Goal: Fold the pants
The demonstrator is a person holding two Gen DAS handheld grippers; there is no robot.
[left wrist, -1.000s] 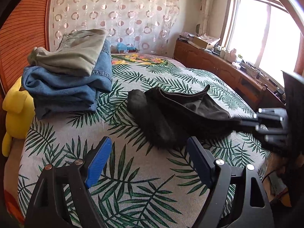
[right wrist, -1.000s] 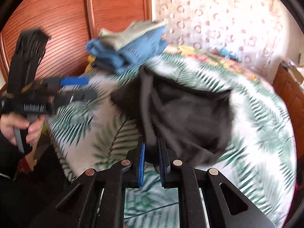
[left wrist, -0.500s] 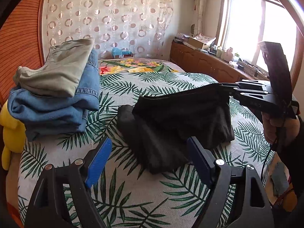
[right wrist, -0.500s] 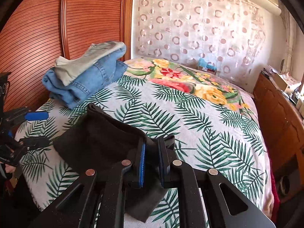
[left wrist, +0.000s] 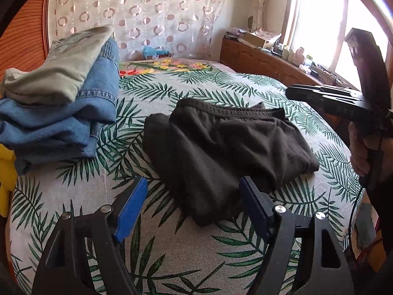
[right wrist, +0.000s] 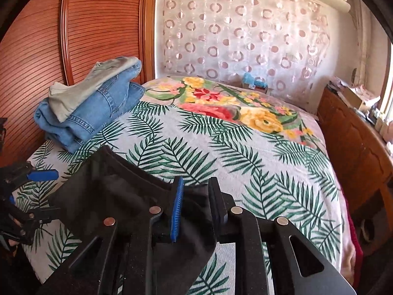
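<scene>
Black pants point(left wrist: 233, 142) lie folded in a bundle on the leaf-print bed point(left wrist: 172, 258), waistband at the far edge. My left gripper point(left wrist: 194, 184) hovers at the bundle's near edge, jaws wide and closing. The near fold shows between its blue pads point(left wrist: 132, 206), untouched. My right gripper point(right wrist: 196, 180) is opening; loose black fabric point(right wrist: 110, 191) lies under and between its pads without being pressed. In the left wrist view the right gripper point(left wrist: 292, 91), held by a hand point(left wrist: 361, 147), hangs just off the pants' right end.
A stack of folded jeans point(left wrist: 61, 118) topped by khaki trousers point(left wrist: 61, 73) sits at the bed's left. A yellow plush toy point(left wrist: 6, 172) hangs off the left edge. A wooden cabinet point(right wrist: 356, 142) runs along the right, a slatted wooden door point(right wrist: 36, 49) stands left.
The right gripper carried the lifted waistband across, laid it down, and its jaws parted off the cloth. The pants now lie flat. The left gripper came closer to the bundle.
</scene>
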